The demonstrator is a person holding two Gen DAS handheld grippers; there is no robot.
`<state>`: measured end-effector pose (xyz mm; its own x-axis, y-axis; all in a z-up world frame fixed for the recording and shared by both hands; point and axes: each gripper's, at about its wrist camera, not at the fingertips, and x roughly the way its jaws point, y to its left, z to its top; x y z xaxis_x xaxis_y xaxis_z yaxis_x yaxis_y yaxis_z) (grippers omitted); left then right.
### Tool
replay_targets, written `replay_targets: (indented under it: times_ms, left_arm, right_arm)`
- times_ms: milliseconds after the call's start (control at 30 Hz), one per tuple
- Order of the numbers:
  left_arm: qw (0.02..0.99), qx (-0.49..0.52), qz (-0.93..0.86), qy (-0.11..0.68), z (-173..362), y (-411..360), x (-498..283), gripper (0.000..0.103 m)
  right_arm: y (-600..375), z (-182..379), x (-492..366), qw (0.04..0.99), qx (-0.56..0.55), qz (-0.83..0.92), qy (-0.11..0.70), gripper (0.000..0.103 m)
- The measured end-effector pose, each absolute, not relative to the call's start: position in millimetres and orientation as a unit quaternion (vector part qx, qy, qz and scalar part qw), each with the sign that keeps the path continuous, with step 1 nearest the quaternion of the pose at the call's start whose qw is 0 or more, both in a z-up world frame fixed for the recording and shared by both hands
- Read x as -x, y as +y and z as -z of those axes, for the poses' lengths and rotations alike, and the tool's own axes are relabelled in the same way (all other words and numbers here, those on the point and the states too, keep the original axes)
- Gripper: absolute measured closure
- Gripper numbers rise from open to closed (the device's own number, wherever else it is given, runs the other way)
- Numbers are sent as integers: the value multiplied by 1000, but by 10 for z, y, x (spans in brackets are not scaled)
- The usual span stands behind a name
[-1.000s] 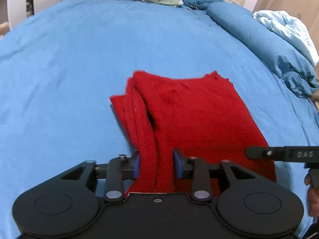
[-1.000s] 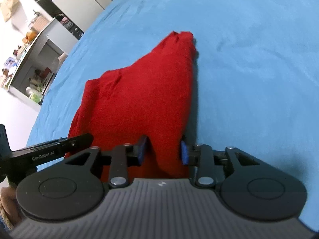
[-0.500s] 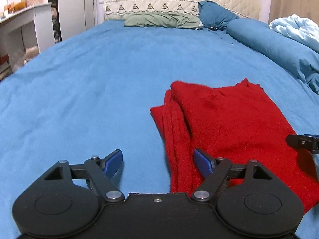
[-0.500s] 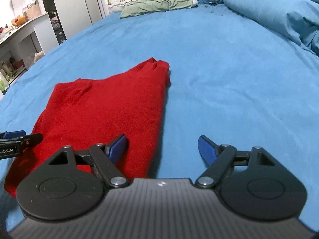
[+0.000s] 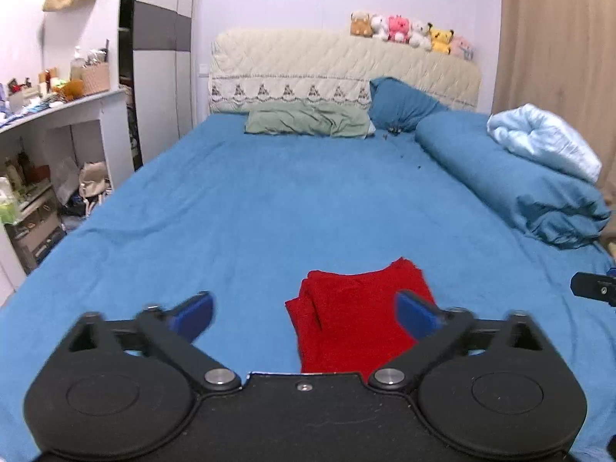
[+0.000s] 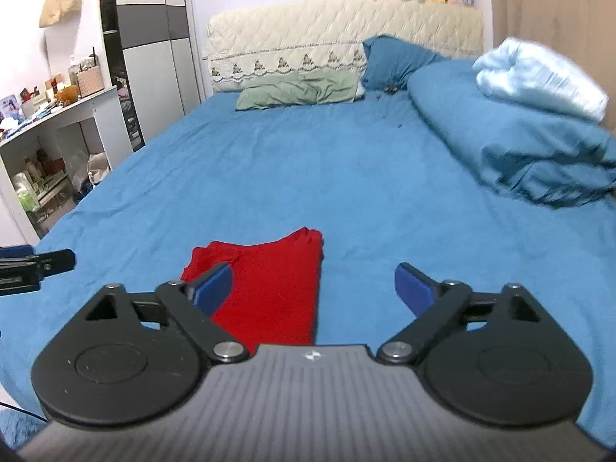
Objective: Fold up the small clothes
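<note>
A red knit garment (image 5: 354, 315) lies folded flat on the blue bed sheet (image 5: 269, 211); it also shows in the right wrist view (image 6: 269, 281). My left gripper (image 5: 304, 313) is open and empty, raised above the garment's near left part. My right gripper (image 6: 313, 288) is open and empty, raised above the garment's near right edge. The tip of the right gripper (image 5: 595, 290) shows at the right edge of the left wrist view, and the left gripper (image 6: 34, 265) shows at the left edge of the right wrist view.
A rolled blue duvet (image 5: 519, 188) with a pale blue blanket (image 5: 543, 142) lies along the bed's right side. Green (image 5: 308, 121) and blue (image 5: 400, 102) pillows sit at the headboard. A white shelf unit (image 5: 57, 146) stands left of the bed.
Both grippers were shut on the garment's near edge, then opened, let it go and drew back and up. The garment now lies flat on the sheet.
</note>
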<state>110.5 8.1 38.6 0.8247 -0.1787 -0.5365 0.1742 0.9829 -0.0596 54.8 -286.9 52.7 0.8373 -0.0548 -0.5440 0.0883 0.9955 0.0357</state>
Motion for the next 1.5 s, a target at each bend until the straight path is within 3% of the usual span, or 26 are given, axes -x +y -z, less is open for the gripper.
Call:
replay_targets:
  times_ms: [133, 433, 800, 1500]
  left_arm:
    - [953, -7, 83, 291, -460, 85, -707, 0]
    - [943, -16, 85, 321, -250, 32, -220, 0]
    - [942, -47, 85, 320, -112, -83, -94, 0]
    - [938, -51, 91, 329, -90, -126, -71, 0]
  right_arm:
    - [-2719, -653, -146, 955, -15, 49, 293, 0]
    - [-2433, -380, 343, 938, -30, 56, 341, 0]
    - [-2357, -44, 417, 924, -24, 74, 375, 0]
    - [-2362, -22, 468, 924, -23, 75, 374, 0]
